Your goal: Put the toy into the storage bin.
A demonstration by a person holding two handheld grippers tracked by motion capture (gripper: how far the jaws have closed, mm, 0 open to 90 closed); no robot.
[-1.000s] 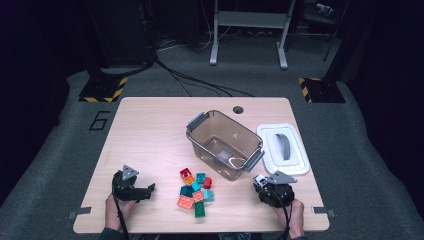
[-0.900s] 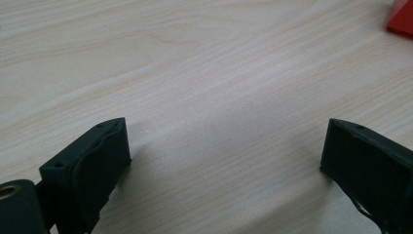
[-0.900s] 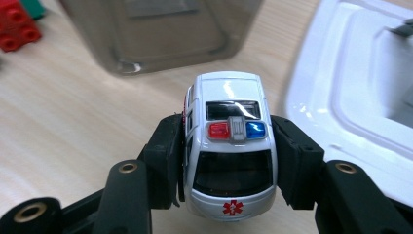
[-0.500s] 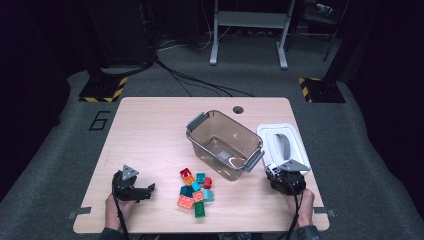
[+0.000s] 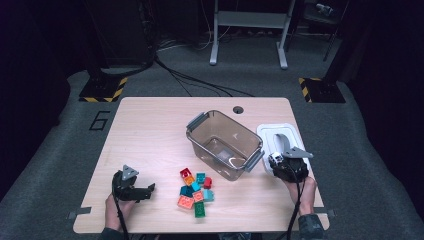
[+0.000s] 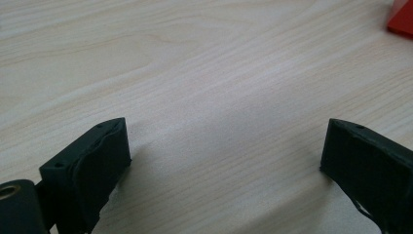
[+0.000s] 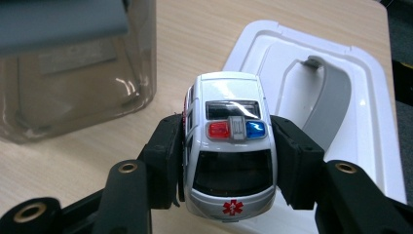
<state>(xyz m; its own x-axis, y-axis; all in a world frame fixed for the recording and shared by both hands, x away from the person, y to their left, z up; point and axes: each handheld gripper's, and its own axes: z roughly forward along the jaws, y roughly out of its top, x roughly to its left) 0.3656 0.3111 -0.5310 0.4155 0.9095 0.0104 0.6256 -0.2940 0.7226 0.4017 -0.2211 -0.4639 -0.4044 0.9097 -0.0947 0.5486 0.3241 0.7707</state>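
Right gripper [image 7: 229, 163] clamps a white toy ambulance [image 7: 229, 161] by its sides, carried above the table [image 5: 150, 130] near the white lid [image 5: 292, 142] and just right of the clear bin [image 5: 225, 142]. Bin looks empty, so loading has barely begun; the ambulance seems first in, with the block pile [image 5: 196, 190] untouched. Left gripper [image 5: 139, 190] rests on the table, jaws wide apart, nothing between them. Clearance: bin rim and grey handle (close to the carry path) need lifting over; open tabletop elsewhere.
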